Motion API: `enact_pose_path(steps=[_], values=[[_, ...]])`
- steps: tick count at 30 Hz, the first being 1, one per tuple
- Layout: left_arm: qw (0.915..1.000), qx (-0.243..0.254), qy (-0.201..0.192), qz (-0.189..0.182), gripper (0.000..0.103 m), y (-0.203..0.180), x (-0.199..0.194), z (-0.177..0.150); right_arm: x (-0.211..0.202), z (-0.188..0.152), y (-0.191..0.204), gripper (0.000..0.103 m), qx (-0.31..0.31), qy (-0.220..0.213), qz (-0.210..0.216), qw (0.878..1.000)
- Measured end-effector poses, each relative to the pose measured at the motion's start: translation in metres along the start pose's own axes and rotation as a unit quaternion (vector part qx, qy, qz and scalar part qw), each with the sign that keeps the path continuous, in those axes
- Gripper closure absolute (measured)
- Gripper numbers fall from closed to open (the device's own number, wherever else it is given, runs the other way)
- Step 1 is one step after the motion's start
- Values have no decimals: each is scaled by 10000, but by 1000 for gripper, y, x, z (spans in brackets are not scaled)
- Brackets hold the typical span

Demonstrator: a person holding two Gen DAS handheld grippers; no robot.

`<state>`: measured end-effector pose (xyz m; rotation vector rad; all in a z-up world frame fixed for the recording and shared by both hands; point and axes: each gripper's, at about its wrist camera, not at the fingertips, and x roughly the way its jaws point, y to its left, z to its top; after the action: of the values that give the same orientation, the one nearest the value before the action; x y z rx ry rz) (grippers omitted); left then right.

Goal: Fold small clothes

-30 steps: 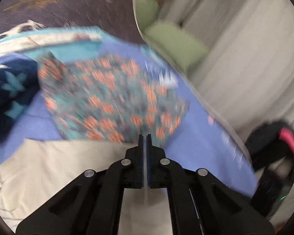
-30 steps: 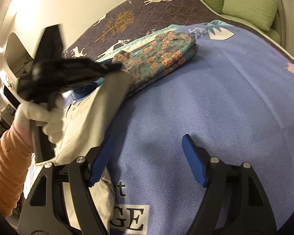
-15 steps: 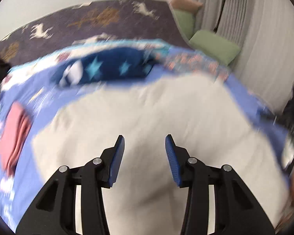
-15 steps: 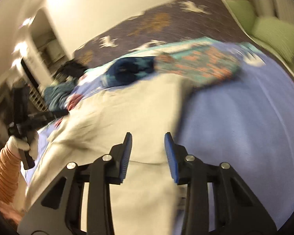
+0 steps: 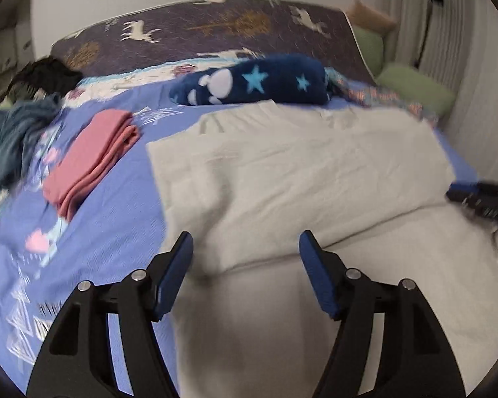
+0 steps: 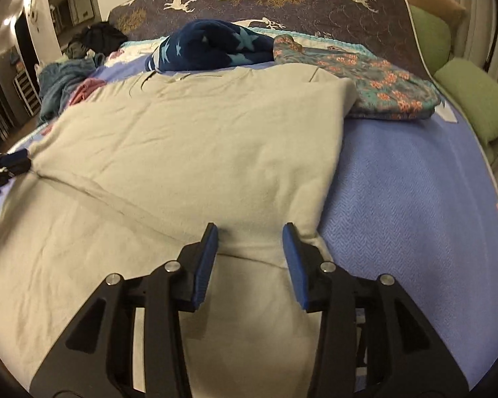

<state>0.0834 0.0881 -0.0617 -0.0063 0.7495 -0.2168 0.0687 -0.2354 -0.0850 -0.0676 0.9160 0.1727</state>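
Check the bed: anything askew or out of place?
Mostly tidy. Only the teal-blue crumpled garment and dark clothing heap at the far left edge lie unfolded, unlike the folded pink cloth.

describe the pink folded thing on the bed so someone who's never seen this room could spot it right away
Start at the bed's blue blanket and find the big cream garment spread across its middle. In the left wrist view, the pink folded cloth lies on the blanket beside the garment's left edge, apart from it. It is the only plain pink piece, neatly stacked, unlike the crumpled teal heap farther left and the navy star-print bundle behind.
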Motion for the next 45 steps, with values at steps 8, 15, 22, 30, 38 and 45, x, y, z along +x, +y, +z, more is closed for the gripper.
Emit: enact_pose_path(steps=[8,15,22,30,38,45], values=[[9955,-831,108,-446,35,52,-67,-61,-63,-43,-5,56,409,-259,162,9987],[9886,-598,542,-1273,35,26,-92,-121,-126,-107,-18,51,938,-297,433,9942],[9887,-369,528,-1353,33,11,-124,-160,-152,-174,-22,49,1411,-123,619,9880],[9827,-407,418,-1756,33,1,-163,-203,-206,-250,-16,48,1770,-287,1214,9763],[9755,-714,554,-2008,66,1,-153,-197,-199,-249,-14,60,1745,-75,1789,9682],[9443,-1868,309,-2690,100,19,-166,-211,-196,-266,-31,95,2650,-184,2682,9260]])
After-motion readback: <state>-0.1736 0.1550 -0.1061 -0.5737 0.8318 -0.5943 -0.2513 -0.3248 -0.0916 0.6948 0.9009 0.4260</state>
